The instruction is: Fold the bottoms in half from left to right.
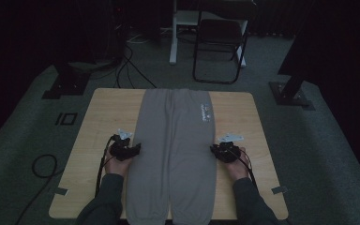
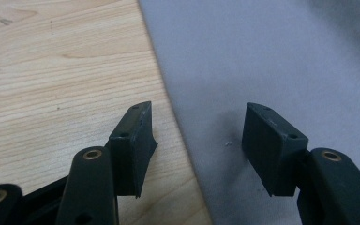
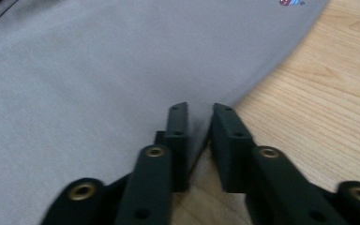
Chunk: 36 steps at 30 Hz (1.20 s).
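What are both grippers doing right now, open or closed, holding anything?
Left gripper: open, jaws straddling the edge of the grey trousers, not gripping.
Right gripper: nearly closed, pinching the trousers' edge.

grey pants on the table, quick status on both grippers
Left gripper open, jaws astride the grey pants edge. Right gripper nearly closed on the opposite edge, fabric between the pads. Pants flat on the table, nothing in the way.
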Available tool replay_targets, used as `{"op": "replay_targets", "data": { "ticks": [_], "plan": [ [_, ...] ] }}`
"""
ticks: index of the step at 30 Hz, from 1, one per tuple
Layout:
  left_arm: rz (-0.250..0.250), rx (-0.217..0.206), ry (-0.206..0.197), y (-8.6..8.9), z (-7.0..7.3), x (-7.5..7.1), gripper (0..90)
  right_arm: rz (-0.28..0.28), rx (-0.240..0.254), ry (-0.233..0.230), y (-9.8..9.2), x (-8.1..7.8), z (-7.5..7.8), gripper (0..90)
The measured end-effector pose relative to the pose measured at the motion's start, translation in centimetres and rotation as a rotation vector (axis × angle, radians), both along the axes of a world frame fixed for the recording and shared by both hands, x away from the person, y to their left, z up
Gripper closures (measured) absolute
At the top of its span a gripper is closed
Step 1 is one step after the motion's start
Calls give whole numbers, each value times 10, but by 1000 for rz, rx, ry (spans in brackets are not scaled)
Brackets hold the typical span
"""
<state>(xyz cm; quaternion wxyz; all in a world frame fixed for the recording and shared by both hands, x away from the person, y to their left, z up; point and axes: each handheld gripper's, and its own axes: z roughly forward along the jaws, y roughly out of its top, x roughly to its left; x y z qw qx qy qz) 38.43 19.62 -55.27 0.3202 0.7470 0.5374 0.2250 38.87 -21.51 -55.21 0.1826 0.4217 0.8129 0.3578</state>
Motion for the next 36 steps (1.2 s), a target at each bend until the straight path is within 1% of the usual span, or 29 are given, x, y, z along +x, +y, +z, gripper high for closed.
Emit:
{"op": "replay_targets", "data": {
  "ticks": [1, 2, 4, 7, 10, 11, 12, 13, 14, 15, 16, 17, 18, 19, 20, 21, 23, 25, 26, 27, 29, 30, 31, 33, 36],
  "plan": [
    [0, 0, 0, 0, 0, 0, 440, 0, 0, 0, 0, 0, 0, 827],
    [2, 0, -3, 0, 0, 0, 446, -2, -1, 2, -1, -1, 0, 860],
    [7, -1, -4, 1, 0, -1, 482, -8, 0, 7, -3, -3, 0, 879],
    [11, -4, -1, 3, 1, -3, 572, -16, 6, 13, -7, -6, 1, 894],
    [5, -11, 2, 5, 1, -5, 674, -23, 6, 17, -10, -9, 1, 898],
    [3, -13, 3, 6, 1, -6, 674, -23, 6, 17, -10, -9, 1, 898],
    [2, -18, 5, 7, 2, -7, 705, -25, 6, 17, -11, -10, 1, 899],
    [0, -21, 7, 9, 2, -8, 771, -26, 3, 19, -12, -13, 1, 900],
    [-2, -27, 9, 11, 2, -11, 799, -26, 2, 19, -12, -15, 1, 900],
    [-2, -27, 9, 11, 2, -11, 821, -28, -1, 22, -12, -16, 1, 900],
    [-5, -24, 10, 12, 2, -12, 821, -28, -1, 22, -12, -16, 1, 900],
    [-8, -6, 9, 13, 2, -16, 865, -24, -3, 22, -11, -19, 2, 900],
    [-8, -6, 9, 13, 2, -16, 873, -23, -1, 24, -11, -20, 2, 900],
    [-4, 7, 4, 13, 2, -18, 873, -23, -1, 24, -11, -20, 2, 900],
    [-4, 7, 4, 13, 2, -18, 877, -23, -1, 24, -11, -20, 2, 900],
    [-6, 32, 0, 15, 3, -22, 880, -14, -7, 24, -9, -26, 2, 900],
    [-3, 18, 0, 17, 2, -22, 880, -12, -12, 23, -8, -27, 2, 900],
    [-1, 14, -1, 18, 2, -21, 880, -11, -3, 23, -9, -26, 2, 886],
    [0, 11, -3, 18, 2, -21, 881, -12, 4, 23, -10, -26, 1, 862],
    [1, 5, -4, 18, 2, -20, 881, -14, 12, 21, -11, -25, 1, 818],
    [7, -26, 1, 20, 1, -18, 881, -13, 58, 42, -15, -22, 0, 688],
    [3, -40, 3, 20, 1, -17, 881, -16, 79, 48, -17, -21, 0, 644],
    [-1, -52, 1, 21, 1, -16, 881, -20, 89, 46, -18, -19, -1, 606],
    [-4, -77, -4, 20, 3, -14, 882, -35, 90, 43, -21, -17, -1, 544],
    [-18, -116, -21, 18, 7, -13, 884, -48, 82, 34, -25, -16, -2, 498]
  ]
}}
